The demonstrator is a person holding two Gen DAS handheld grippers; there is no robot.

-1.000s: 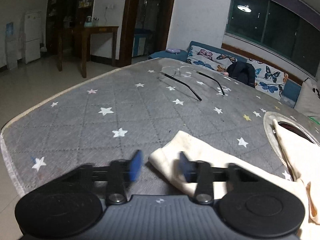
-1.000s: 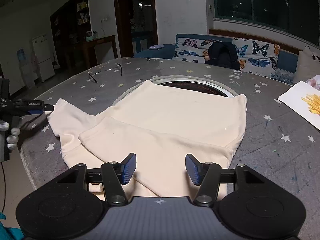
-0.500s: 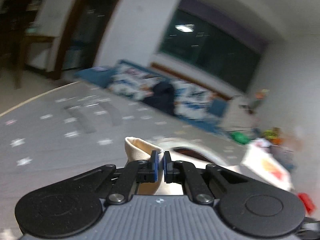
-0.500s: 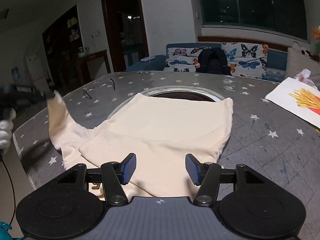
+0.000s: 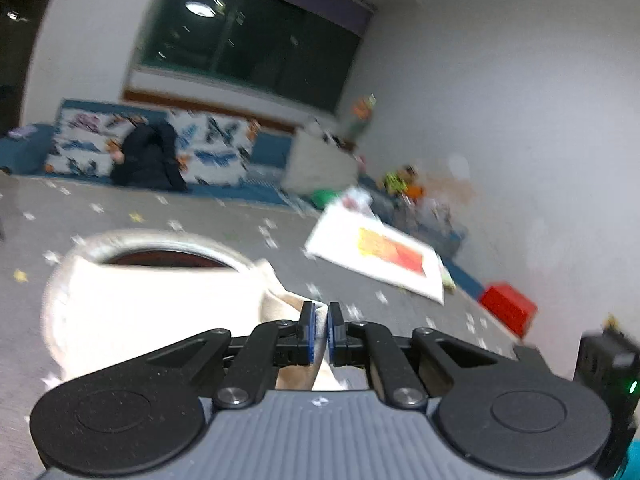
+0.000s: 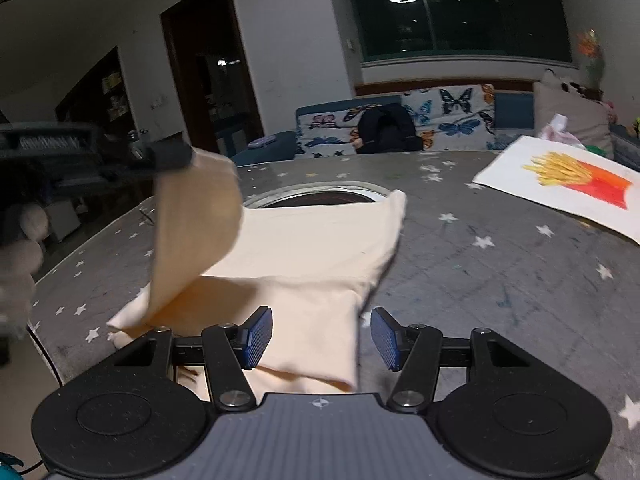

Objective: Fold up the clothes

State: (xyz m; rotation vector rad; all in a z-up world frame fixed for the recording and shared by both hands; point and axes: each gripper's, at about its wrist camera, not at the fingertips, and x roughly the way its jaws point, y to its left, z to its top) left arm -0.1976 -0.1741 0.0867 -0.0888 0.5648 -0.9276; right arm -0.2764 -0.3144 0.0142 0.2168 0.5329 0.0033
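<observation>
A cream garment (image 6: 304, 248) lies on the grey star-patterned table (image 6: 480, 264). My left gripper (image 5: 319, 334) is shut on the garment's sleeve (image 5: 280, 304) and holds it lifted above the body of the garment (image 5: 152, 304). In the right wrist view the left gripper (image 6: 168, 156) shows at upper left with the sleeve (image 6: 196, 232) hanging from it. My right gripper (image 6: 322, 338) is open and empty, low over the garment's near edge.
A round opening (image 6: 320, 196) in the table lies past the garment. A white sheet with a fries picture (image 6: 568, 184) lies at the right. A red box (image 5: 506, 308) is at the right edge. A butterfly-print sofa (image 6: 420, 116) stands behind.
My left gripper shut on the sleeve end, lifted it and swung it right over the garment. The right gripper stayed open and moved slightly right.
</observation>
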